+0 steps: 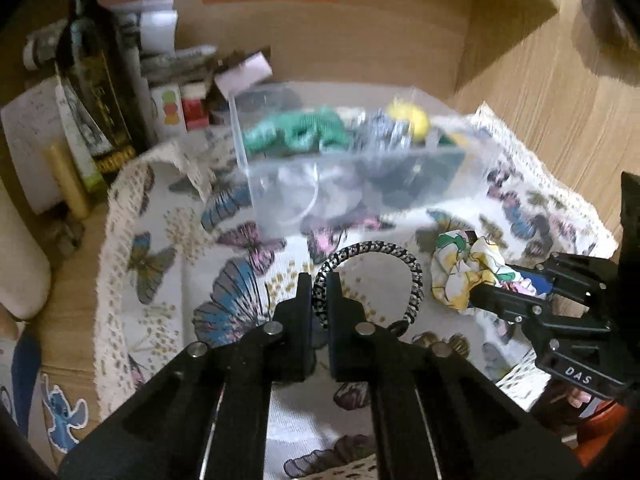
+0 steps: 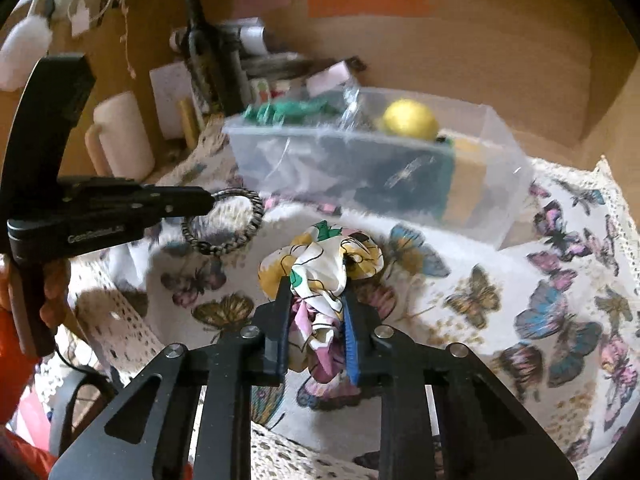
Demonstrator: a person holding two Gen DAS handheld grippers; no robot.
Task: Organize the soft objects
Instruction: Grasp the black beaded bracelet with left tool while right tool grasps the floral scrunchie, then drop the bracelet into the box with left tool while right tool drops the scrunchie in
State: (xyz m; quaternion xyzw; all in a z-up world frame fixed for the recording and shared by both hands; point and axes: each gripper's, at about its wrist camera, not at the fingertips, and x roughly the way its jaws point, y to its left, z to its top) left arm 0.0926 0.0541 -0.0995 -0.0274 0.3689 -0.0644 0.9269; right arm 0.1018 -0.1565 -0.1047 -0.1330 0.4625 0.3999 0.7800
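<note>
My left gripper point(image 1: 319, 282) is shut on a black-and-white braided hair band point(image 1: 414, 276), which hangs as a ring above the butterfly cloth; the band shows in the right wrist view point(image 2: 240, 222) too, at the left gripper's tip point(image 2: 210, 199). My right gripper point(image 2: 316, 286) is shut on a floral fabric scrunchie point(image 2: 320, 260), seen from the left wrist view point(image 1: 464, 270) at the right gripper's tip point(image 1: 480, 290). A clear plastic box point(image 1: 360, 160) point(image 2: 500, 184) stands behind both, holding a green knitted piece point(image 1: 296, 130), a yellow ball point(image 2: 408, 118) and dark items.
A butterfly-print cloth with a lace edge point(image 1: 160, 248) covers the wooden desk. At the back left stand a dark bottle point(image 1: 92, 92), a cream mug point(image 2: 124, 136), small boxes and papers. A wooden shelf wall point(image 1: 360, 32) closes the back.
</note>
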